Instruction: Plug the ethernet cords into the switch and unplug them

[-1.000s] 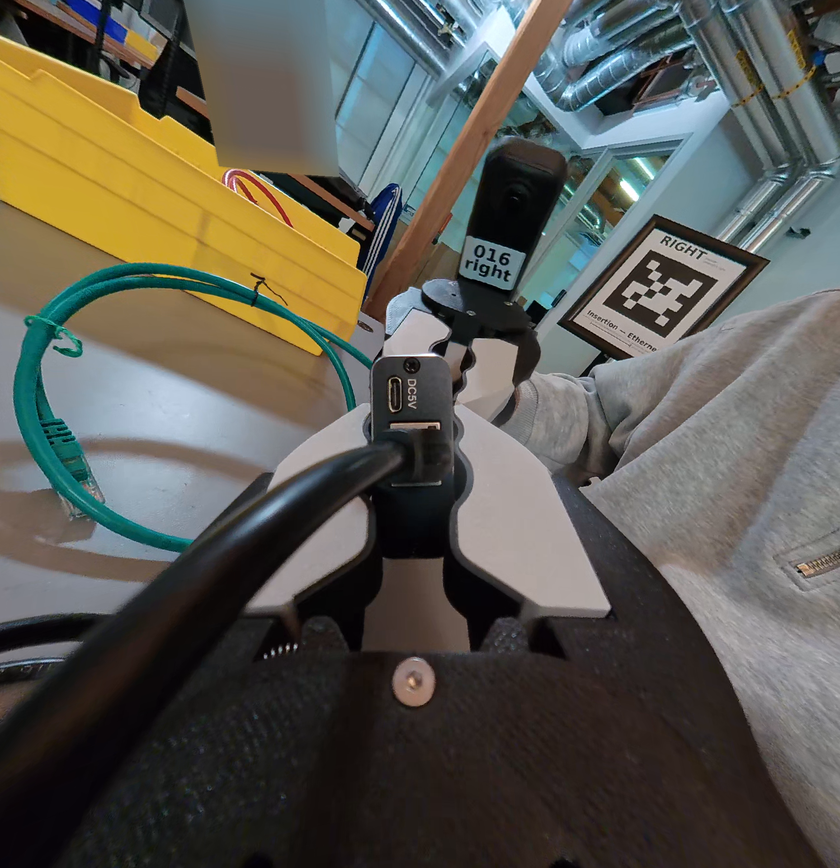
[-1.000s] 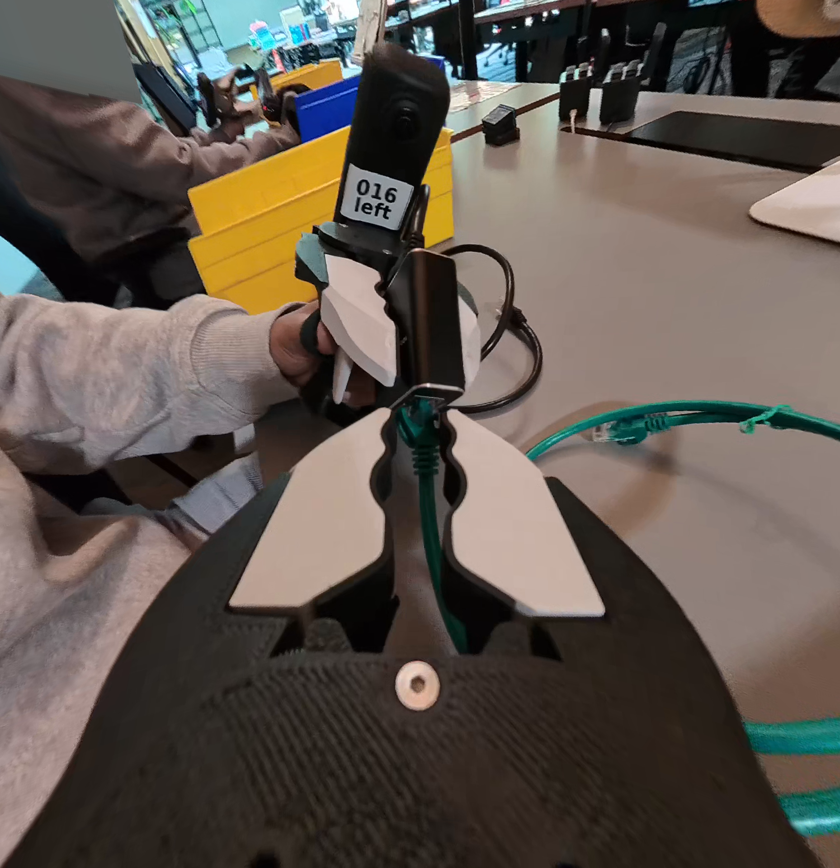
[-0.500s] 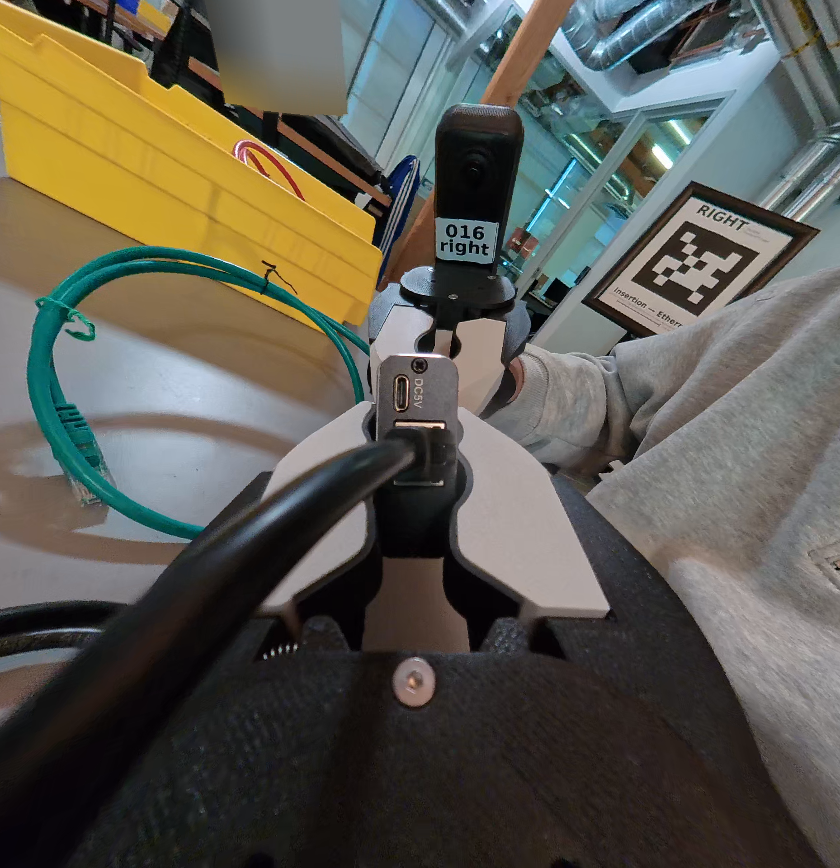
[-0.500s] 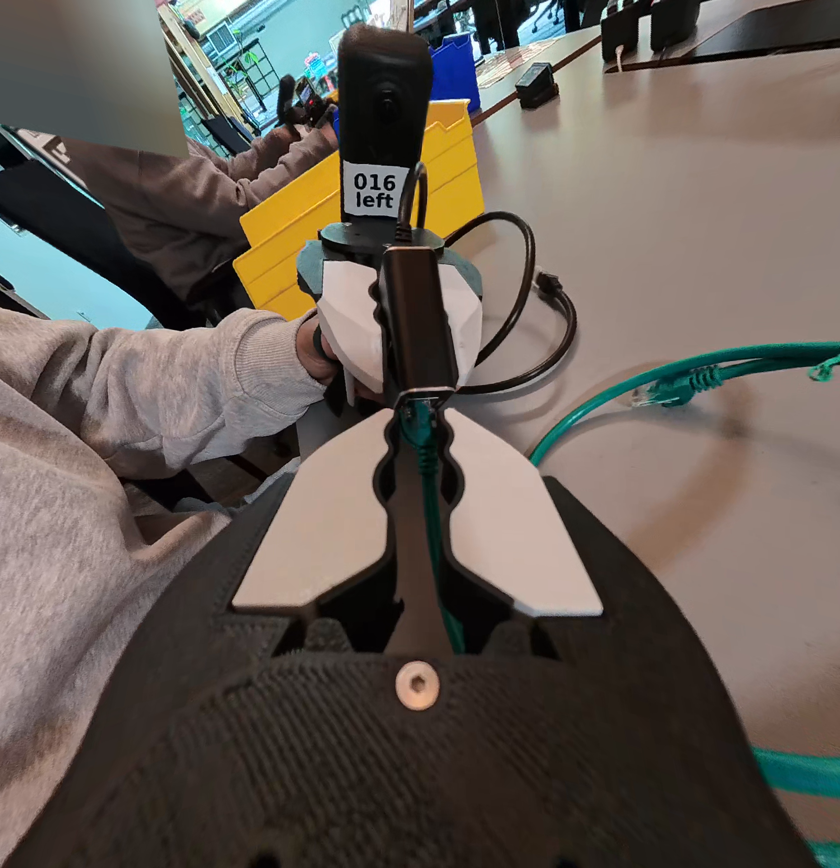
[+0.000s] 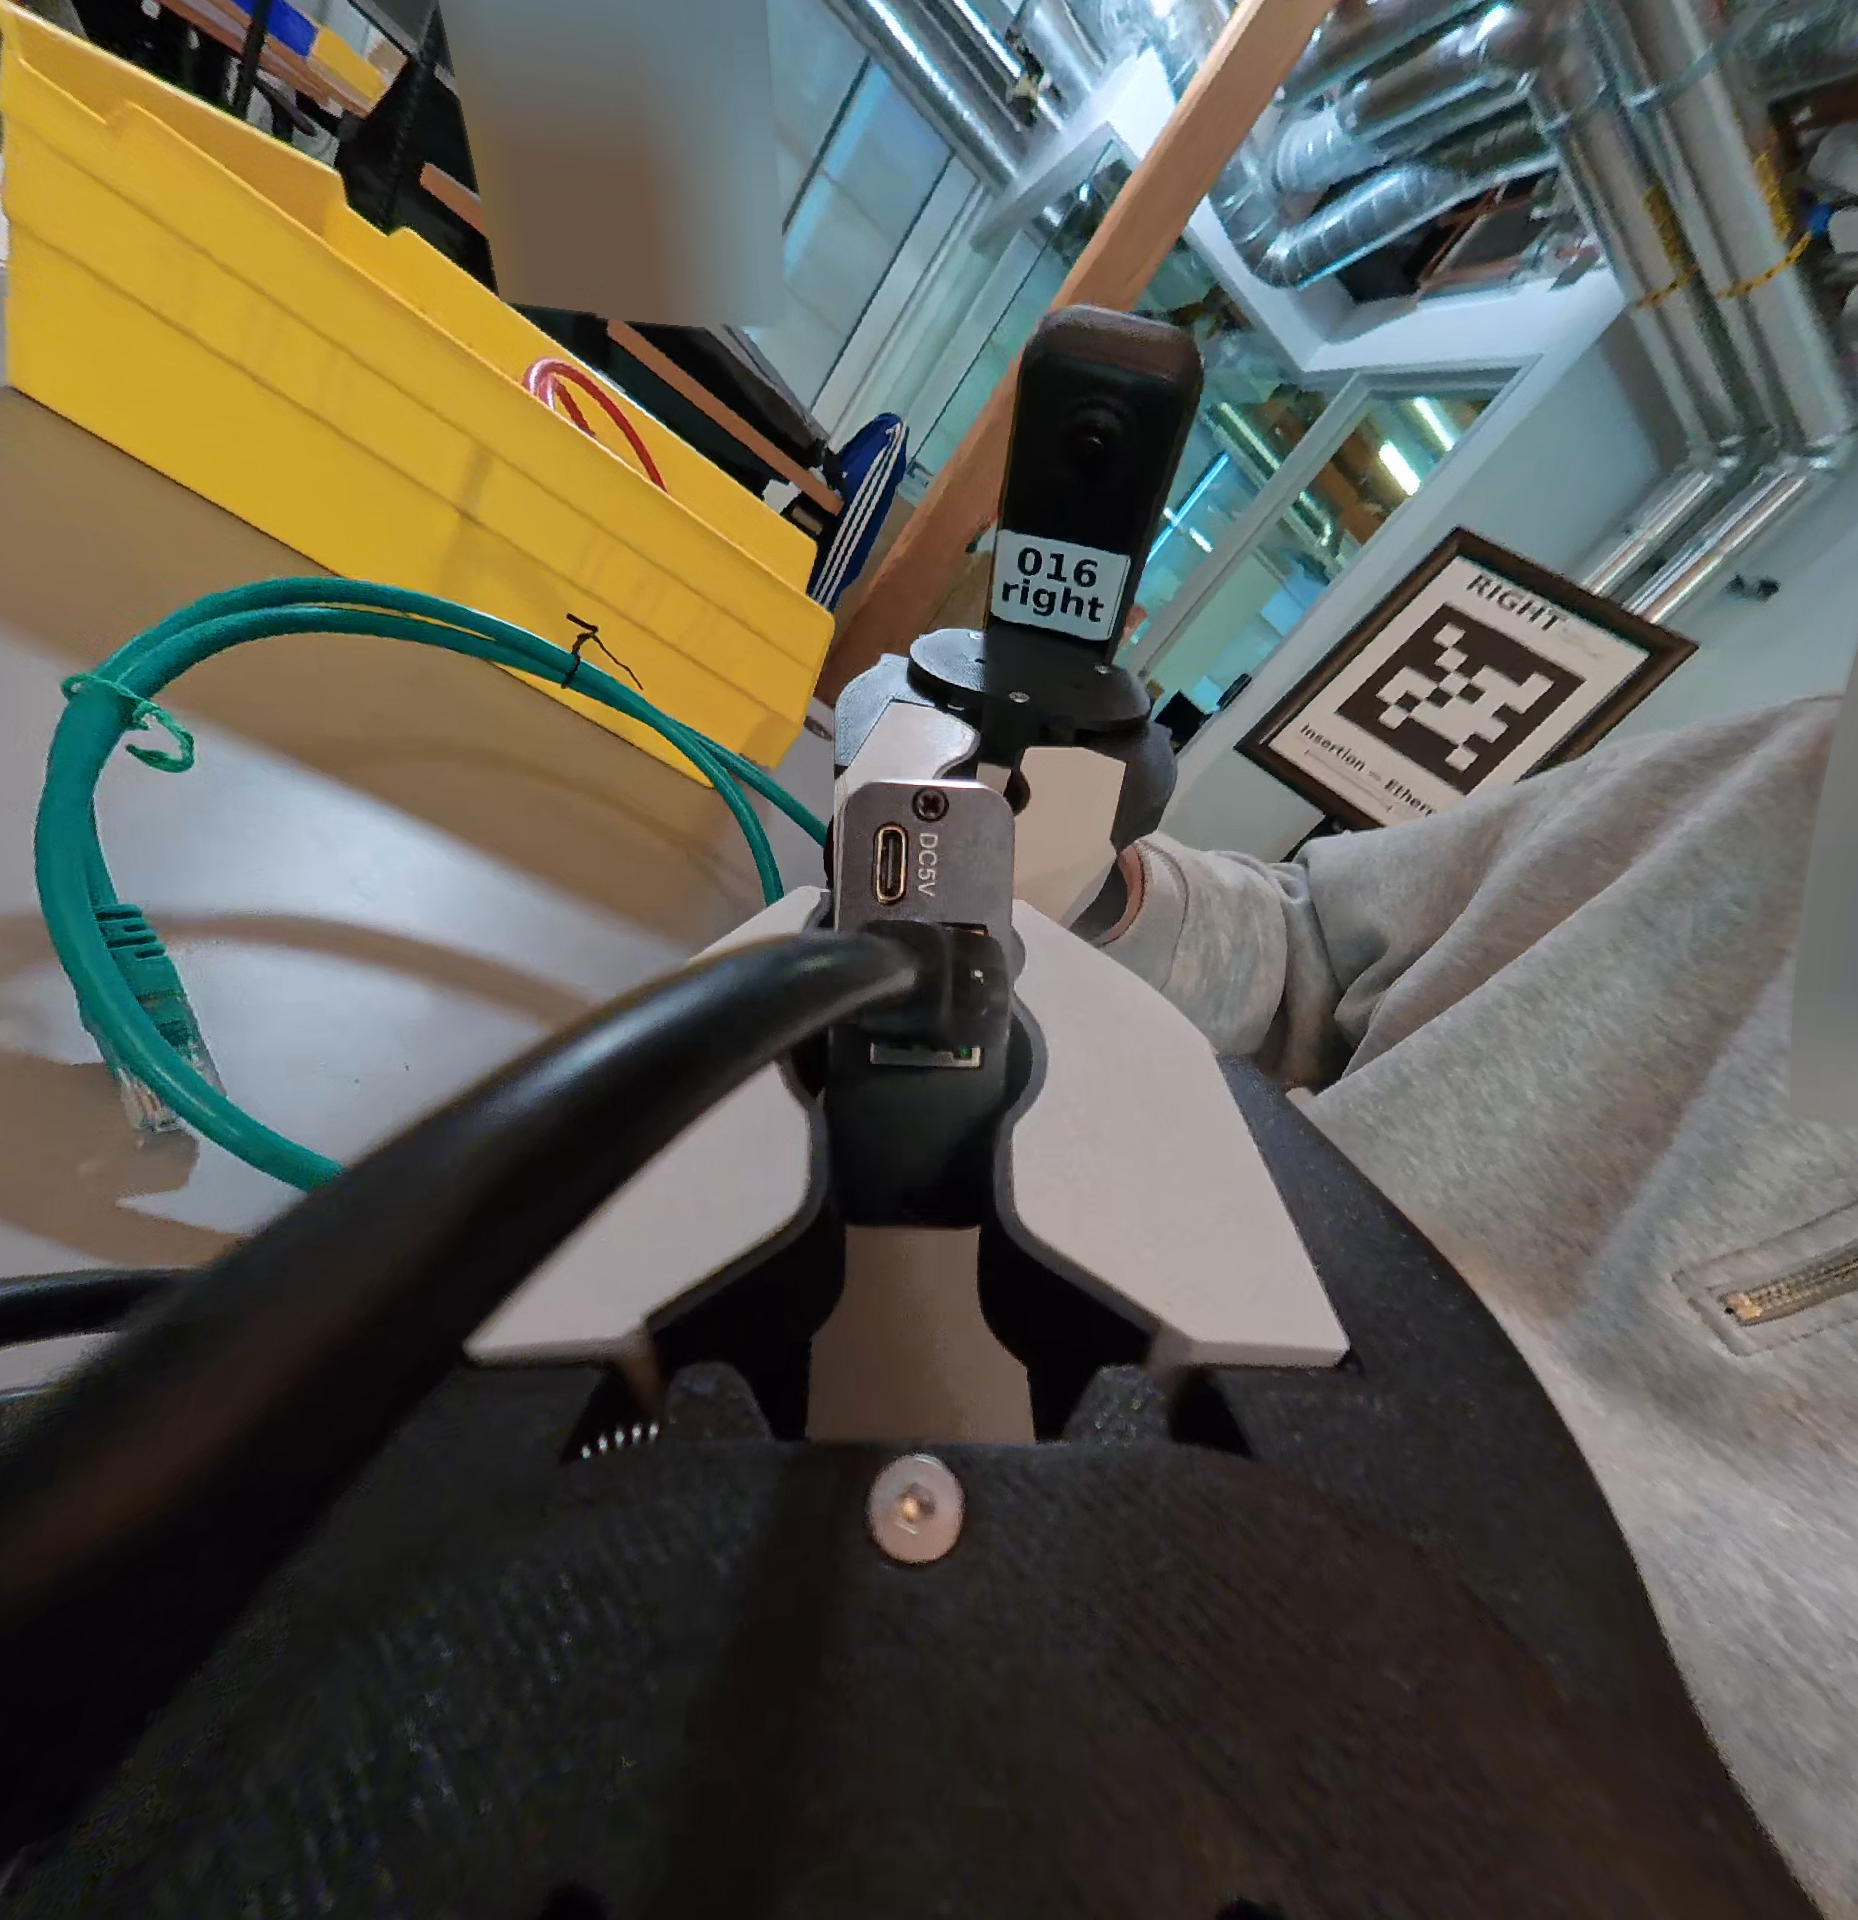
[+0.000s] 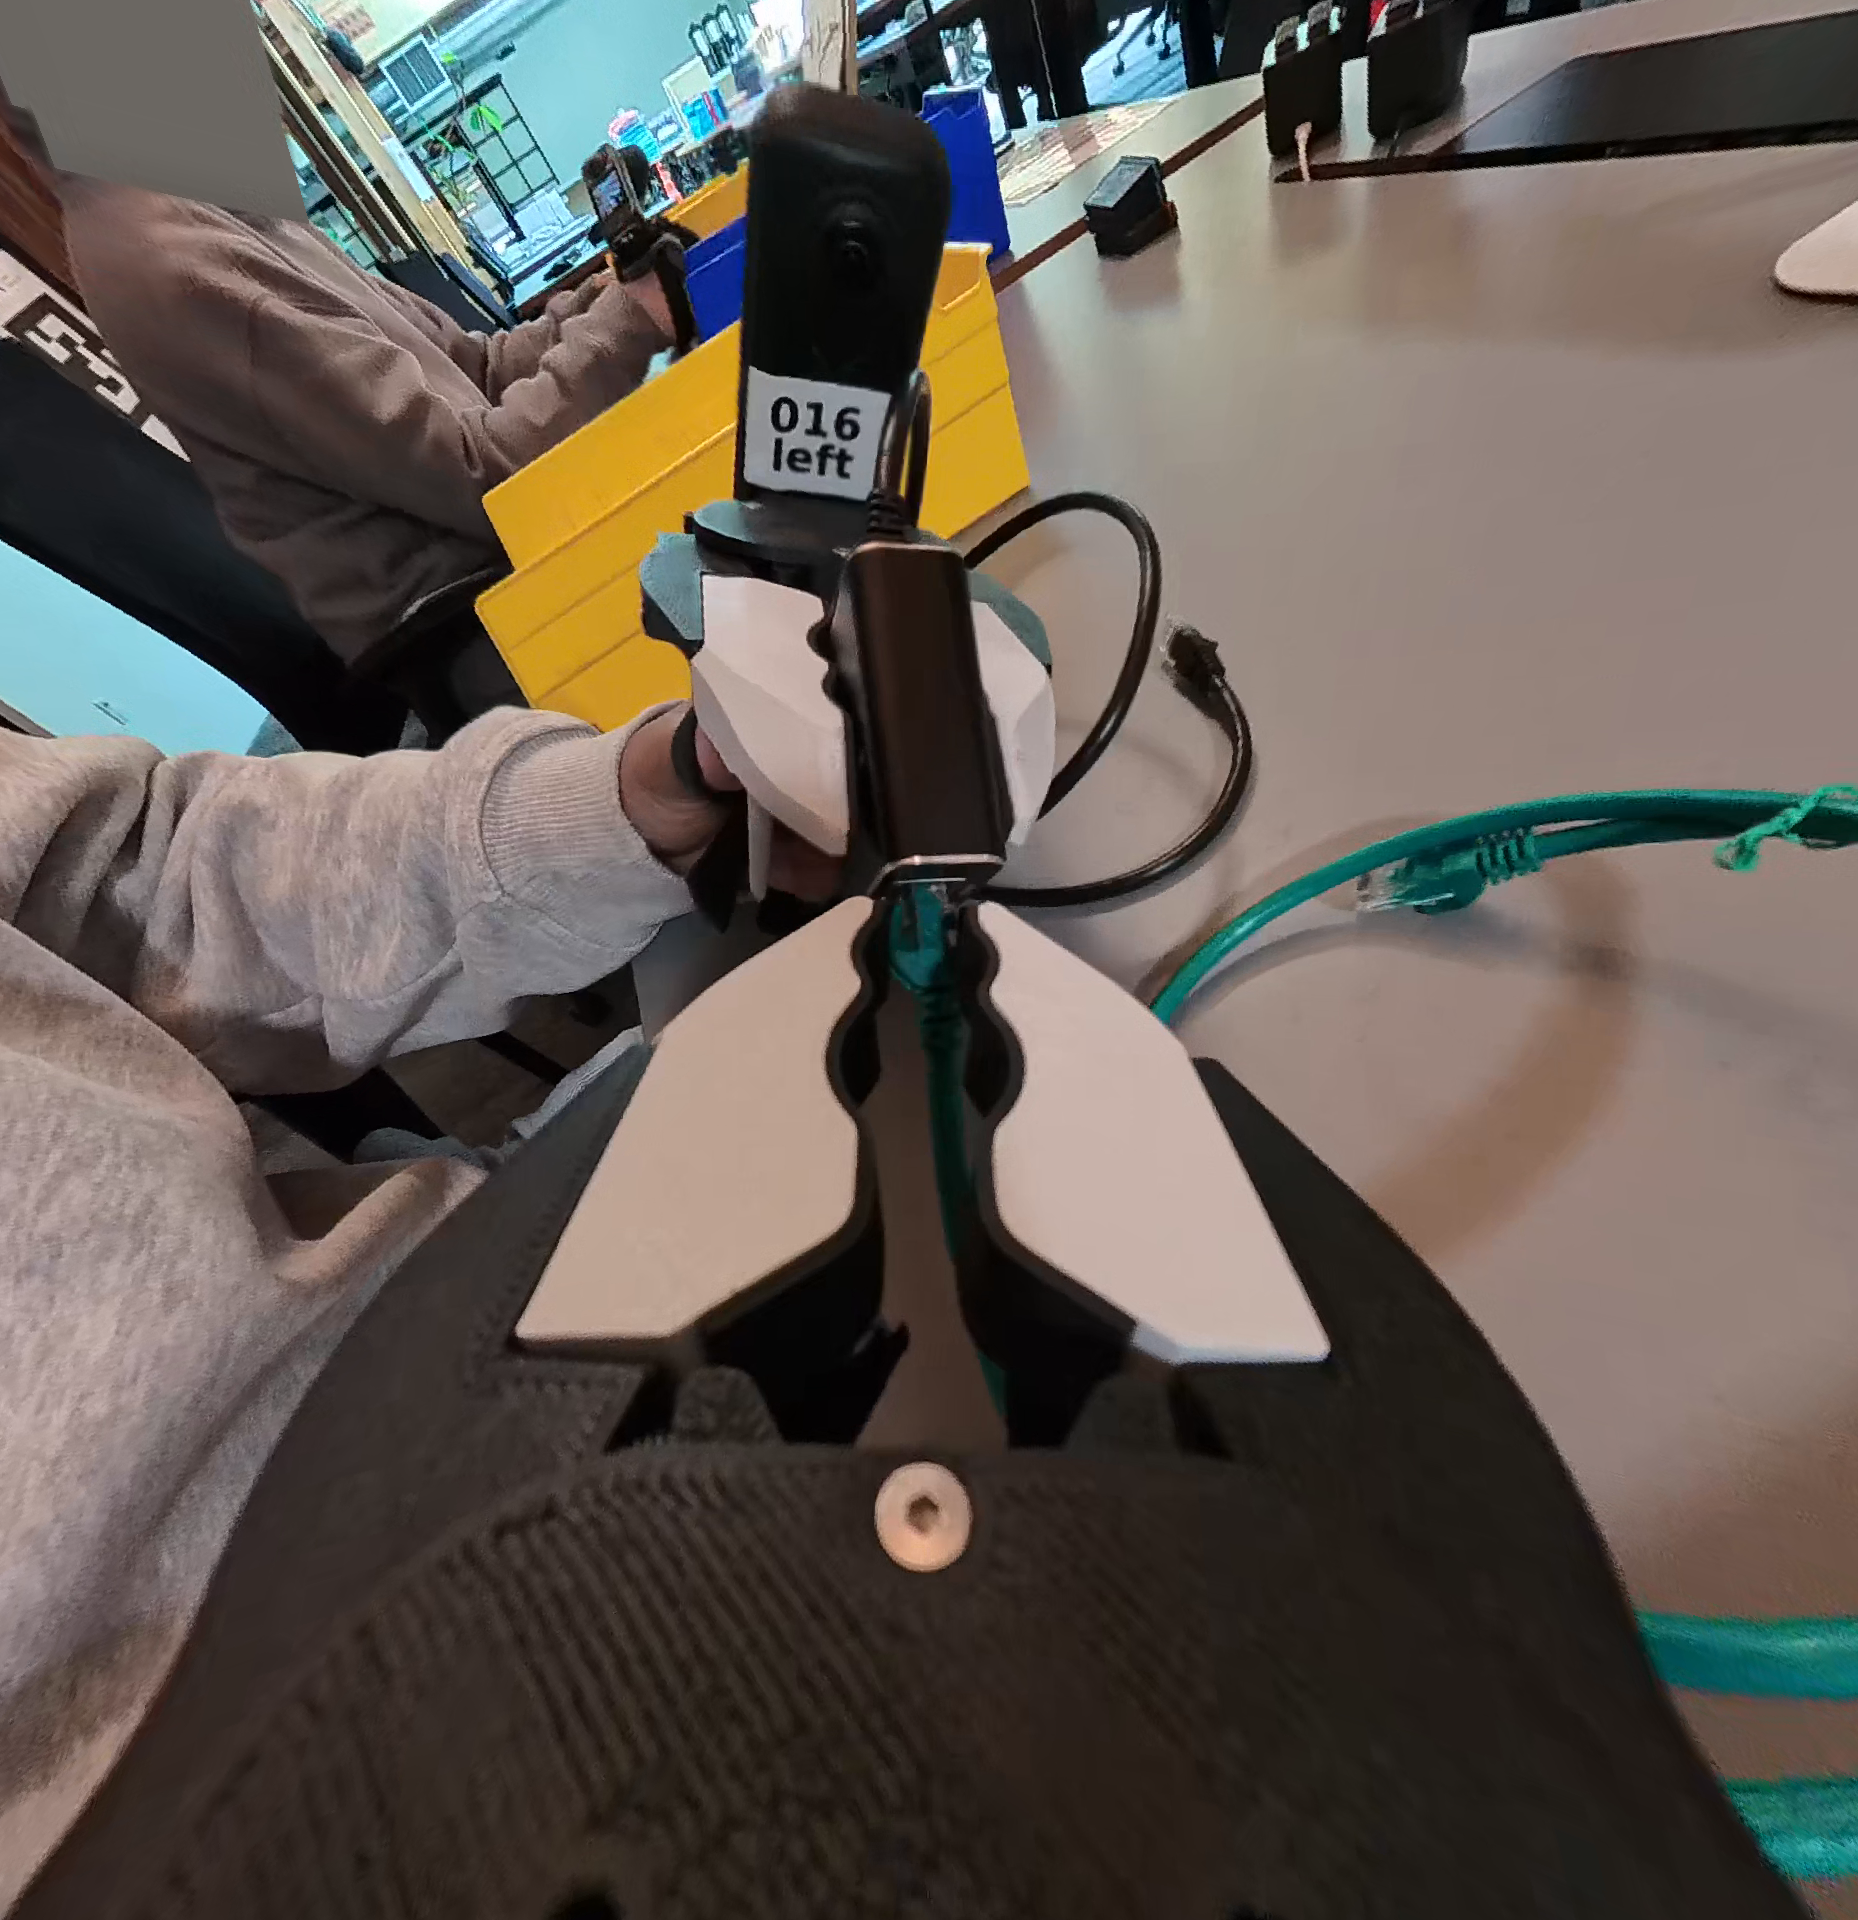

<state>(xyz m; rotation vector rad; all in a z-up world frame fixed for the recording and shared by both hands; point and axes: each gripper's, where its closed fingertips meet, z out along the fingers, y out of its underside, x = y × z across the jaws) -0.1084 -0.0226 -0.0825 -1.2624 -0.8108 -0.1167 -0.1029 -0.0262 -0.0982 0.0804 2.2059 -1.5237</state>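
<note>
The left gripper [image 5: 920, 1049] is clamped on the switch [image 5: 923, 883], a small dark box held off the table [image 6: 1476, 499] with its grey end face toward the left camera. A black cable [image 5: 551, 1101] plugs into that face and sweeps back to the lower left. In the right wrist view the same gripper [image 6: 920, 727] points back at the camera, its white fingers [image 6: 769, 717] pressed on either side of the switch [image 6: 930, 717]; a hand [image 6: 676, 790] in a grey sleeve [image 6: 312, 873] holds its handle from the left, forearm roughly level.

The right gripper [image 6: 925, 956] faces it head-on, jaws closed around the green cord [image 6: 946, 1049] just behind its plug [image 6: 917, 940]. The plug sits at the port on the switch's near end; how deep it is seated cannot be told. The cord runs back between the fingers, and more of it lies on the table to the right.

The cord's free plug [image 6: 1413, 883] lies on the table to the right, beside a loop tied with green twist wire. A yellow bin [image 6: 613, 540] stands on the table behind the left gripper. In the left wrist view the right gripper [image 5: 1008, 790] is partly hidden behind the switch.
</note>
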